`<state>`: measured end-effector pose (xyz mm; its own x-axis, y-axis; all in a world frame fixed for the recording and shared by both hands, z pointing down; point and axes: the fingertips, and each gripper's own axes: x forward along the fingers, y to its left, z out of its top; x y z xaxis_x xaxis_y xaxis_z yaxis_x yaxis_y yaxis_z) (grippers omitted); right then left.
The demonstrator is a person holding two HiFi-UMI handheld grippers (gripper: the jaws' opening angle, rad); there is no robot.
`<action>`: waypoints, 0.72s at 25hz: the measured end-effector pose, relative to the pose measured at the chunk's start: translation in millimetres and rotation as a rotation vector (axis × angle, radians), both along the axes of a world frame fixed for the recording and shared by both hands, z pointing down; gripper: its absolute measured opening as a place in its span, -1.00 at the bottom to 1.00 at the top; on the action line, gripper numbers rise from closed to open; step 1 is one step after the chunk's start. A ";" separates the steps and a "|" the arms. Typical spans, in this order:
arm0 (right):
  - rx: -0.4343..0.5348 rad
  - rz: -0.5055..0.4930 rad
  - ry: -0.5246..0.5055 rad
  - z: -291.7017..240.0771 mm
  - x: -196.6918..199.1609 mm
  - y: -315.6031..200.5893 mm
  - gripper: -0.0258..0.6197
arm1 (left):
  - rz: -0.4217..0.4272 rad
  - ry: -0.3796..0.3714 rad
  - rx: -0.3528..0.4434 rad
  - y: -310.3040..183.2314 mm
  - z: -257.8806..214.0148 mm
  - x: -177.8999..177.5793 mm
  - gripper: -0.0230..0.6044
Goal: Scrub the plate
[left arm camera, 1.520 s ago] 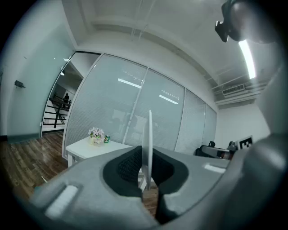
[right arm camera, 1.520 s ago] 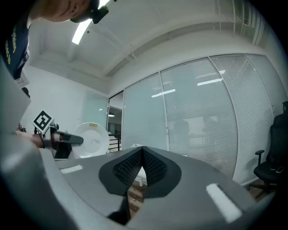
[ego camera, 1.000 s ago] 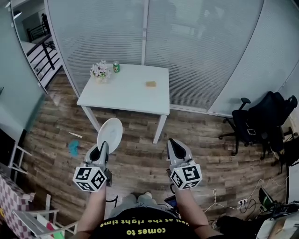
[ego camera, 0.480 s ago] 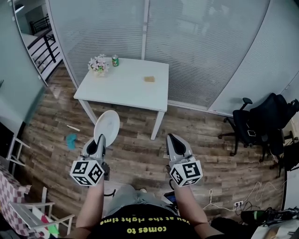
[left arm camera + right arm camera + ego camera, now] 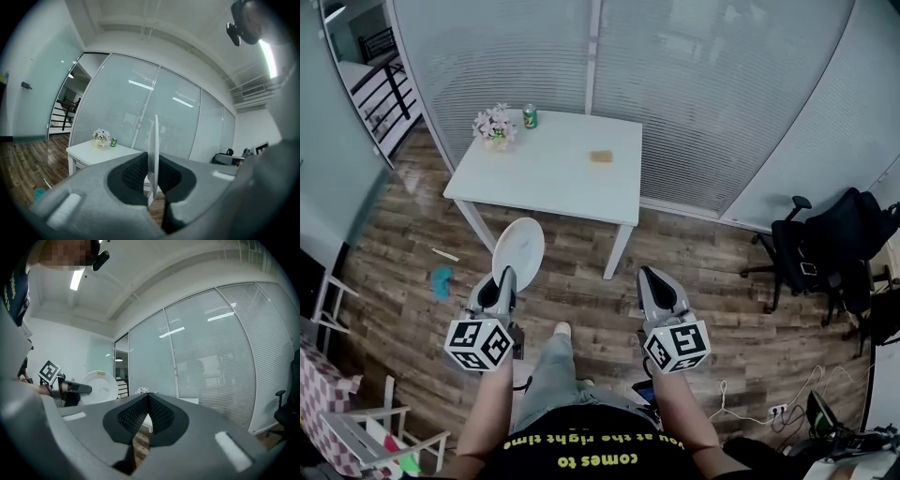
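In the head view, you are standing on the brown wooden floor [image 5: 731, 281], well apart from the white rectangular desk [image 5: 544, 183]. Your left tongs [image 5: 505, 279] are clamping the lower rim of the round white plate [image 5: 518, 251], which is hanging on its edge above the floor, not on the desk. Your right tongs [image 5: 651, 278] are pressed together and carrying nothing. A small tan sponge-like block [image 5: 601, 157] is lying on the desk. I am judging that this is the scrubber you are needing.

In the left gripper view, the plate is showing as a thin upright line between the two pads, and both pads are pressing on it. The hold is only on the rim, so it is better to be carrying it without swinging.

In the right gripper view, the pads are meeting with no gap, and the plate is showing at the left with small marks on its face. I think you should be bringing the plate to the desk first, and opening the right tongs only when they are above the block.
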<state>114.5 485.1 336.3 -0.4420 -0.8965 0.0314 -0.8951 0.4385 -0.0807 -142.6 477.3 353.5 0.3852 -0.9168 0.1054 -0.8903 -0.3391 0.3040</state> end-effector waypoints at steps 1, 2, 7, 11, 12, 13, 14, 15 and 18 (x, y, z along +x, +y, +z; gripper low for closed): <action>-0.003 0.001 0.002 2.3 -1.8 -7.3 -0.90 | 0.001 0.000 -0.002 -8.8 2.0 -2.3 -0.86; -0.007 0.004 0.003 4.8 -3.1 -15.2 -0.90 | 0.002 -0.001 -0.004 -18.2 4.3 -4.7 -0.86; -0.021 0.035 0.002 11.4 -4.9 -67.0 -0.90 | 0.024 -0.006 -0.010 -78.0 6.2 -12.3 -0.86; -0.029 0.052 0.010 14.5 -10.5 -113.5 -0.90 | 0.046 -0.009 -0.001 -130.2 1.9 -16.3 -0.86; -0.032 0.060 0.010 14.8 -11.0 -123.9 -0.90 | 0.053 -0.010 -0.001 -142.7 2.1 -17.0 -0.86; -0.033 0.068 0.010 14.5 -11.8 -133.8 -0.90 | 0.060 -0.009 -0.003 -154.8 2.5 -17.9 -0.86; -0.033 0.074 0.009 14.0 -13.0 -143.4 -0.90 | 0.066 -0.009 -0.005 -166.7 3.1 -19.2 -0.86; -0.035 0.079 0.010 13.8 -14.6 -152.8 -0.90 | 0.071 -0.009 -0.008 -178.1 3.8 -20.7 -0.86; -0.046 0.096 0.013 16.5 -17.3 -179.9 -0.90 | 0.087 -0.007 -0.017 -209.6 7.3 -22.9 -0.86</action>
<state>97.2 305.1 352.7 -0.3531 -0.9323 0.0789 -0.9341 0.3465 -0.0866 -165.6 267.7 360.7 0.4628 -0.8777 0.1242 -0.8598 -0.4103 0.3040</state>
